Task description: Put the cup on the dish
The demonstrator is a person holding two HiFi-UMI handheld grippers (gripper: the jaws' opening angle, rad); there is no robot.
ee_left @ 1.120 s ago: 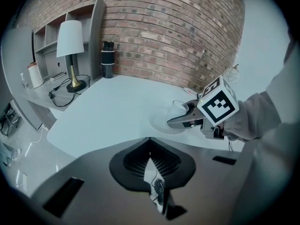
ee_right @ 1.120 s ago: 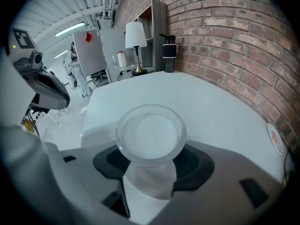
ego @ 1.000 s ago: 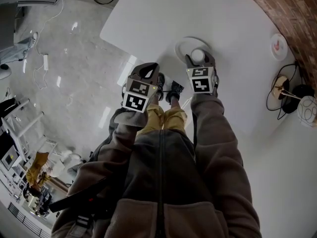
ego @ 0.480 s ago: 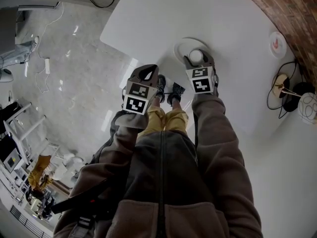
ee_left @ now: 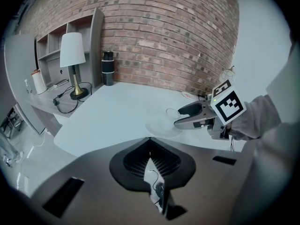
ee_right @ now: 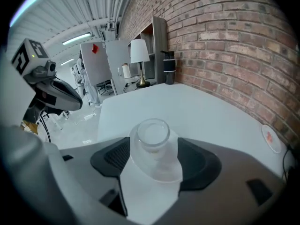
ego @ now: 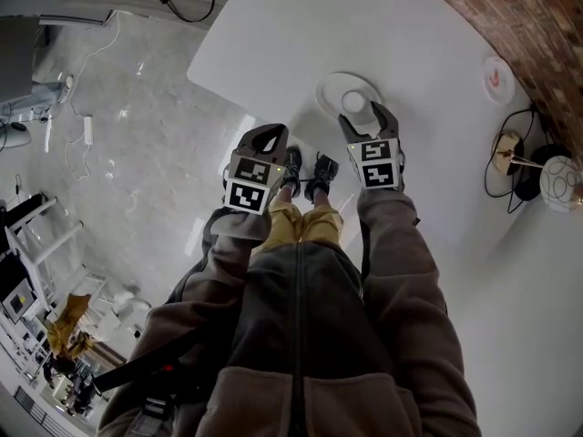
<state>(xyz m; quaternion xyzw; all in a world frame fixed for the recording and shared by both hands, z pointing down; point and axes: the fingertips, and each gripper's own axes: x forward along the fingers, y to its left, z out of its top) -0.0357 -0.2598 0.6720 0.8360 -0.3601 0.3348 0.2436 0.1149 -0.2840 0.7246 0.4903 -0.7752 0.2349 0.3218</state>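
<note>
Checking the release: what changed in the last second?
The right hand-held gripper has just opened its jaws, letting go of the clear glass cup, and drew back slightly. The cup stays on the round white dish; the left hand-held gripper stays shut.

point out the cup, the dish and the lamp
cup [ee_right: 151, 146]: right gripper view, on its clear side wall
dish [ego: 330, 87]: head view, on its bare left rim
lamp [ee_left: 72, 49]: left gripper view, on its white shade

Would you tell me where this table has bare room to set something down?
Bare: the wide stretch of table beyond the dish, up to the lamp and black bottle; between dish and the round disc by the brick wall. Crowded: the near edge, where the right gripper's just-opened jaws flank the cup.
</note>
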